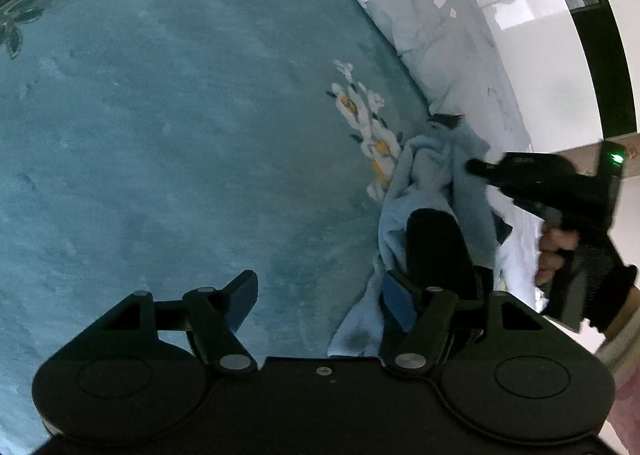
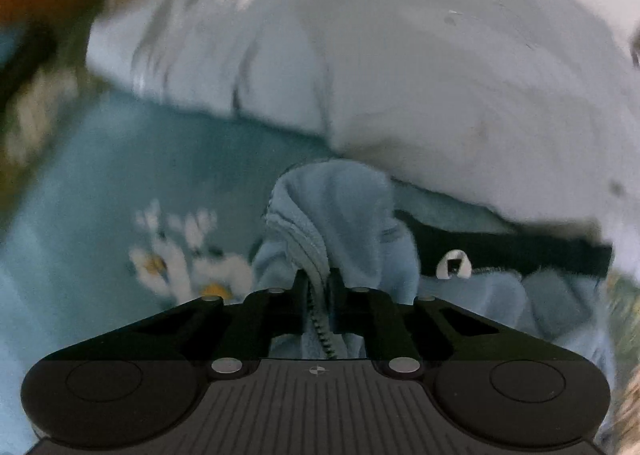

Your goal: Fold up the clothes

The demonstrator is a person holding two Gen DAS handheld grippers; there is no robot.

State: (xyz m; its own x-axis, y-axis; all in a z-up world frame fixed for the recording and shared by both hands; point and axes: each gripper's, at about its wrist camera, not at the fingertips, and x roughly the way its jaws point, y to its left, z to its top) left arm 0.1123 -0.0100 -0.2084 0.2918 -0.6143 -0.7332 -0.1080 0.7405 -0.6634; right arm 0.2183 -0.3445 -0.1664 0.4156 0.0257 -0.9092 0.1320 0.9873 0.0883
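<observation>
The right claw (image 2: 319,287) pinches the blue jacket (image 2: 340,203) by its zipper edge, low in the frame; the left claw (image 1: 320,295) is spread wide over the teal bed (image 1: 160,115)

fleecy light-blue garment (image 2: 340,207); plush teal bedspread (image 1: 160,115); matt black plastic grippers

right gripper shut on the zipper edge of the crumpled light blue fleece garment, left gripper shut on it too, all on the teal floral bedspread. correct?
Not quite. The left gripper is open, with nothing pinched between its jaws, as the left wrist view shows. The rest holds: the right gripper is shut on the zipper edge of the crumpled light blue fleece garment, on the teal floral bedspread.
</observation>
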